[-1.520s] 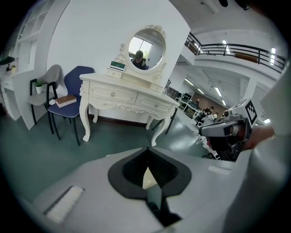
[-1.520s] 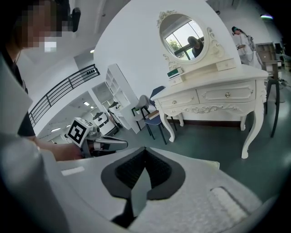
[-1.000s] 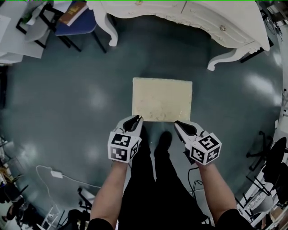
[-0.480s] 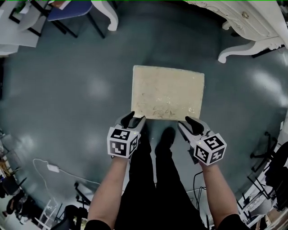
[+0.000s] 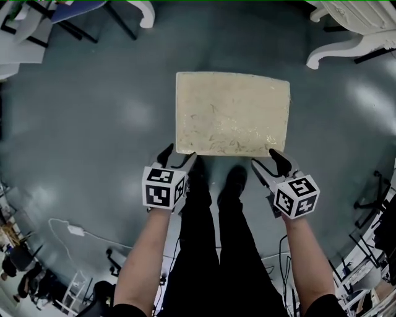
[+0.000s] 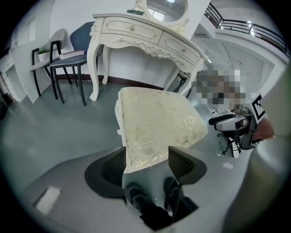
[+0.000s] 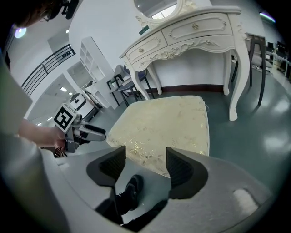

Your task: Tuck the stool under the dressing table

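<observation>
The stool [image 5: 232, 114] has a cream, floral-patterned rectangular cushion and stands on the grey floor in front of me. The white carved dressing table [image 5: 362, 18] shows only at the head view's top right edge; it stands beyond the stool [image 6: 154, 116] in both gripper views [image 7: 191, 36]. My left gripper [image 5: 177, 158] is at the stool's near left corner. Its jaws have just been opening, and the corner lies between them [image 6: 146, 154] without being pinched. My right gripper [image 5: 267, 164] is at the near right corner, its jaws also just opened, with the cushion edge [image 7: 163, 132] just ahead of them.
A dark chair [image 6: 68, 54] with a white one beside it stands left of the dressing table [image 6: 145, 36]. An oval mirror [image 6: 163, 9] tops the table. My legs and shoes [image 5: 210, 198] are right behind the stool. A white adapter and cable [image 5: 75, 230] lie on the floor at the left.
Both grippers have come down to the stool's near corners, and their jaws went from shut to open. The stool looks larger, and the dressing table has slid toward the top edge.
</observation>
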`<state>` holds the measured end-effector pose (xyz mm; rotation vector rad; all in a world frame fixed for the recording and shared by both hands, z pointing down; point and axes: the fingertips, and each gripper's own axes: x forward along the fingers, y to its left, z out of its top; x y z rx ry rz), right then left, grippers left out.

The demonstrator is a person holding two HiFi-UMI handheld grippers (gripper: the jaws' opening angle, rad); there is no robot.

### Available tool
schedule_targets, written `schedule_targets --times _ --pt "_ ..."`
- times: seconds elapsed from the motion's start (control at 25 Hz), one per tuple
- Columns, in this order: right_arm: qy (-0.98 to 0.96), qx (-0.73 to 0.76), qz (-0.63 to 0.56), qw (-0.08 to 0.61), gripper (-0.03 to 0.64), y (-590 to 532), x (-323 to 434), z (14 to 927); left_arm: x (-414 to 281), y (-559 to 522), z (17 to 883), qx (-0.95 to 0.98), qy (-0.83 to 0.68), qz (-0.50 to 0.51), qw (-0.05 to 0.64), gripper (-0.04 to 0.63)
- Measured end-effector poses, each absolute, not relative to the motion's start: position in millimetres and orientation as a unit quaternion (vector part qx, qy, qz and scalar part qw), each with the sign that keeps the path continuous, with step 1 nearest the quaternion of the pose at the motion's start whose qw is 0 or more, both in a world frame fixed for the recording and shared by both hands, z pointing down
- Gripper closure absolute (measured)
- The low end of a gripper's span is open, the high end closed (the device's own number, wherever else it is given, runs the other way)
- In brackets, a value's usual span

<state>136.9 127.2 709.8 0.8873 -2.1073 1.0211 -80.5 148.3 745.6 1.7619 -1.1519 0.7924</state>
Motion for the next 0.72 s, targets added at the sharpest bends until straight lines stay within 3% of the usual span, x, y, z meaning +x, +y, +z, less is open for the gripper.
schedule_targets --times 0.32,0.72 --pt "-0.773 0.371 0.381 0.345 0.262 132 177 731 -66 156 762 0.706 -0.444 0.341 0.434 0.207" --pt "-0.749 0.374 0.390 0.384 0.238 131 196 757 -58 164 776 0.688 -0.444 0.371 0.438 0.163"
